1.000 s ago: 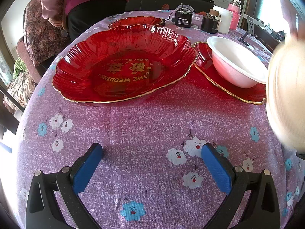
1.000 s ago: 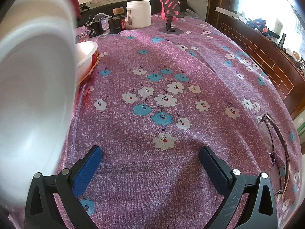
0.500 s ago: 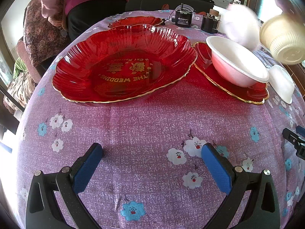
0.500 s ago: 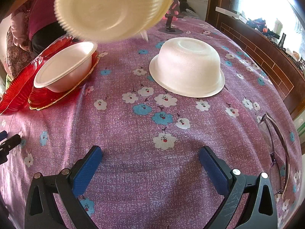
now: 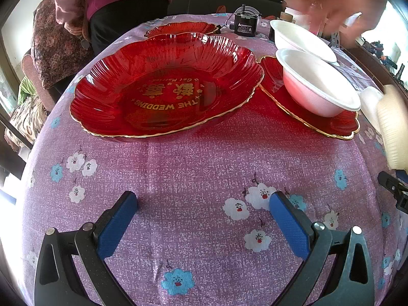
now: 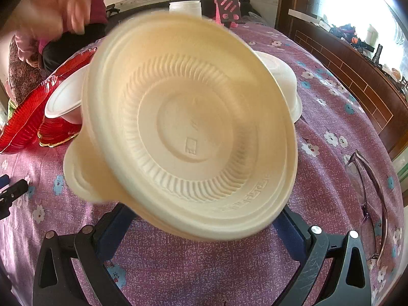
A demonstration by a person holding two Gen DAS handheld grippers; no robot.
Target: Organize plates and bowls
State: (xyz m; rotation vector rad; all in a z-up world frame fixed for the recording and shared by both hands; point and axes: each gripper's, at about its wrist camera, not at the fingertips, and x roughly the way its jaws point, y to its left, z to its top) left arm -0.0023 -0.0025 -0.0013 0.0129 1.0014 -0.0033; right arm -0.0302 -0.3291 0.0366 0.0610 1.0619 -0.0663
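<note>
While it hangs tilted and blurred right in front of the right wrist camera, its inside turned toward the lens, the cream ribbed bowl [image 6: 191, 132] looks like thin moulded disposable ware: very light, a little flexible at the wall, likely to slide or tip at a nudge, and stiffest at its rolled rim, which is probably the best place to pinch it. Whether it rests on the bench or is in the air I cannot tell; in the left wrist view its ribbed edge [image 5: 392, 127] shows at the far right. Behind it an upturned white foam bowl [image 6: 285, 84] sits on the cloth, soft and easily dented, so a gentle rim grip suits it. Another white bowl [image 5: 316, 84] stands upright on the small red plate [image 5: 339, 127], with a further white bowl [image 5: 301, 40] just behind it below a blurred hand [image 5: 334, 0]. The large red glass plate [image 5: 163, 86], gold-edged and scalloped, is judged heavy, slick and breakable, best taken at the rim. The right hand-held gripper [image 6: 204, 219] has its jaws spread wide, the bowl covering their tips; the left hand-held gripper [image 5: 204, 216] is likewise spread and holds nothing above the flowered purple bench [image 5: 178, 168]. Spectacles [image 6: 369, 199] lie at the right.
</note>
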